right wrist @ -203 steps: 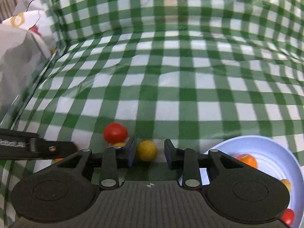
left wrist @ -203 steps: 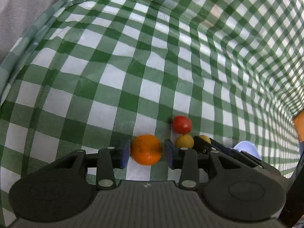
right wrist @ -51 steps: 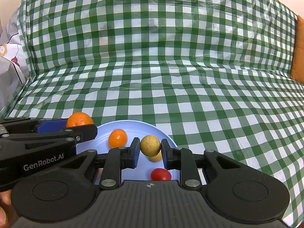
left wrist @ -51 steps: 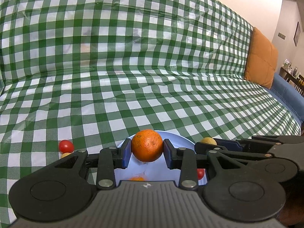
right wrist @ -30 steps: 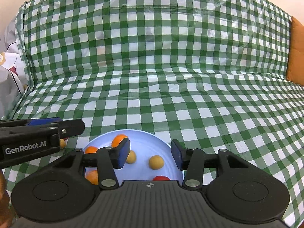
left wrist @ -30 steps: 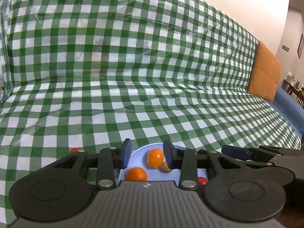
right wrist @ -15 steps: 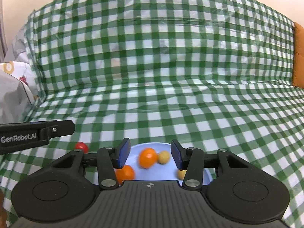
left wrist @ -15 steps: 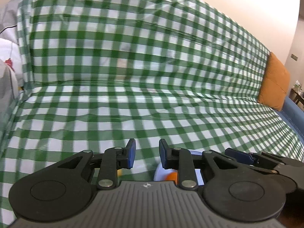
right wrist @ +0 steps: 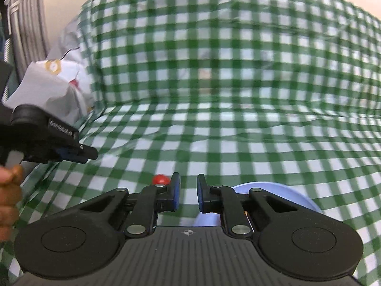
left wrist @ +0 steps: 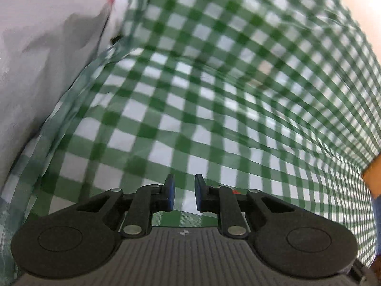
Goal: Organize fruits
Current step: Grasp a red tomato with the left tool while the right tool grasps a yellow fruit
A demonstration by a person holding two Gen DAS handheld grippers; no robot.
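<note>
Green-and-white checked cloth (right wrist: 238,124) covers a sofa seat and backrest, filling both wrist views, which are somewhat blurred. Seen from the right wrist camera, the right gripper (right wrist: 188,193) sits low over the seat with its two blue-padded fingers a narrow gap apart and nothing between them. A small red tomato (right wrist: 160,179) lies on the cloth just beyond and to the left of the gripper's left fingertip. A pale blue plate (right wrist: 295,196) rests on the seat at the lower right, mostly hidden behind the gripper's right finger and body; only its rim and a slice of its surface show, and its contents cannot be made out from here. At the left edge of this view the left gripper (right wrist: 89,153) reaches in from the side, well above and to the left of the tomato, held by a hand (right wrist: 8,190) whose fingers show at the frame edge. Behind it a crumpled white bag (right wrist: 52,88) leans at the sofa's left end. Seen from the left wrist camera, the left gripper (left wrist: 184,191) points toward the seat near that same white bag (left wrist: 47,59), its fingers narrowly parted and empty. A sliver of the red tomato (left wrist: 235,191) peeks out behind its right finger. An orange cushion (left wrist: 372,178) shows at the far right edge.
</note>
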